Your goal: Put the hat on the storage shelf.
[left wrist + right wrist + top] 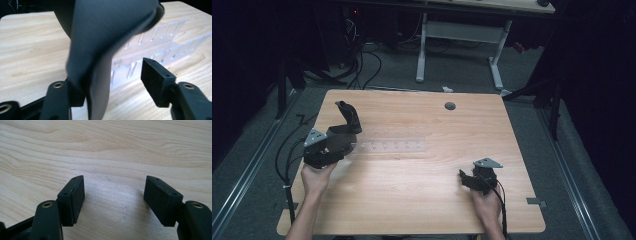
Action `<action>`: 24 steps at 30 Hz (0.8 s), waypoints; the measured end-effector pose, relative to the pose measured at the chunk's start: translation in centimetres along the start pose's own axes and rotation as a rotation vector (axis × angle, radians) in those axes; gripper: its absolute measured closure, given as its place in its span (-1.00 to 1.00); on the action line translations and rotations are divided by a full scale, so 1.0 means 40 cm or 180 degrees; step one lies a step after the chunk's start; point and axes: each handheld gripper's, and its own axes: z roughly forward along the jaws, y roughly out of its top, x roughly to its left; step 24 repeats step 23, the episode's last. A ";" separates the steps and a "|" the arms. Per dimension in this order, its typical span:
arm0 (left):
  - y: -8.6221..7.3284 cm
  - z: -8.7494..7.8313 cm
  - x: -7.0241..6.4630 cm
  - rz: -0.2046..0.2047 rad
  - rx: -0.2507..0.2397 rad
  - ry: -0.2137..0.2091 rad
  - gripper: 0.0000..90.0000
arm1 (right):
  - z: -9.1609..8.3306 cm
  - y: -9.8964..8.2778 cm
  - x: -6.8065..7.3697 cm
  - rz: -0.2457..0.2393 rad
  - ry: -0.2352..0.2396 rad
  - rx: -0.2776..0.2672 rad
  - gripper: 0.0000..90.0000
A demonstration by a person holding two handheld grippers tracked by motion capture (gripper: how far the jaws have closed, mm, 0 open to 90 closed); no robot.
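Dark grey sock [348,116]: at the near-left end of the clear plastic rack [392,147], standing up from the left gripper [343,140]. In the left gripper view the sock [100,47] lies against one pad, the other pad [156,81] apart from it; jaws parted, no clamp.

Right gripper [466,179]: well right of the rack, near the bench [422,195] front edge; jaws open, 0 items between.

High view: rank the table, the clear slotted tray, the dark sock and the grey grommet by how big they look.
1. table
2. clear slotted tray
3. dark sock, looks near the tray's size, so this pair is unsure
4. grey grommet
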 end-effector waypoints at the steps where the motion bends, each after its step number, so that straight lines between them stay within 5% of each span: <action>1: -0.003 -0.007 0.002 -0.0019 0.0007 0.0004 -0.12 | 0.000 0.000 0.000 0.0000 0.0000 0.0000 -0.26; 10: -0.116 -0.078 0.034 -0.0125 0.0219 0.0181 -0.25 | 0.000 0.000 0.000 -0.0001 0.0000 0.0000 -0.26; 18: -0.215 -0.060 0.030 0.0394 0.0495 0.0406 -0.32 | 0.000 0.000 0.000 -0.0011 0.0005 -0.0005 -0.23; 24: -0.217 -0.055 0.026 0.0386 0.0522 0.0402 -0.44 | 0.000 0.000 0.000 -0.0006 0.0000 -0.0004 -0.25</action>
